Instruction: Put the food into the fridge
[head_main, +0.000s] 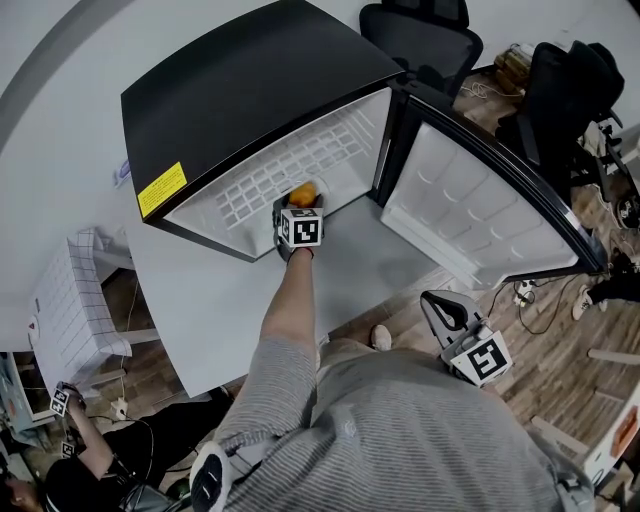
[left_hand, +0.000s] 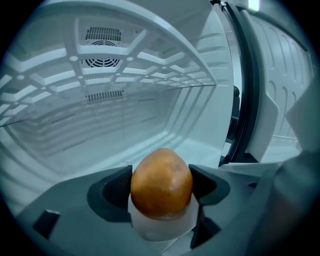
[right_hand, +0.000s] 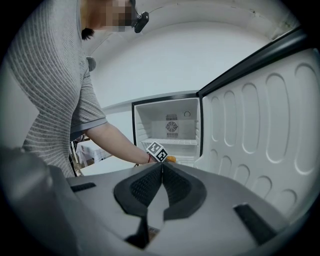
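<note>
- An office corner: wood floor, black chairs (head_main: 420, 30) at 1 o'clock from the person, and a white table (head_main: 200, 310) bearing a small black fridge (head_main: 250, 90) at 12 o'clock.
- The fridge door (head_main: 480, 200) stands wide open, swung out to 2 o'clock, so the white inside is clear to reach.
- The left gripper (head_main: 299, 208) is stretched out at 12 o'clock, its tip just inside the fridge mouth. Its jaws stand wide and press on both sides of the food (left_hand: 161, 181), an orange-brown, egg-shaped piece.
- The food's long axis stands upright between the pads, narrow end up. Something pale shows under it; I cannot tell what it is.
- What the coming move turns on, as I judge it: the fridge floor (left_hand: 165, 127) lies ahead of and below the food, under the clear shelf (left_hand: 125, 70), with the back wall's fan grille (left_hand: 102, 35) further in at 11 o'clock. The food seems to hang above that floor, not resting on it.
- The left arm is by far the nearer. The right gripper (right_hand: 161, 170) is held back at 4 o'clock by the person's hip, well apart from the fridge, jaws closed together with nothing between them.
- Writing: a yellow sticker (head_main: 162, 189) sits on the fridge's top edge at 9 o'clock, its print too small to read. No brand name shows. Each gripper carries a cube with black-and-white squares.
</note>
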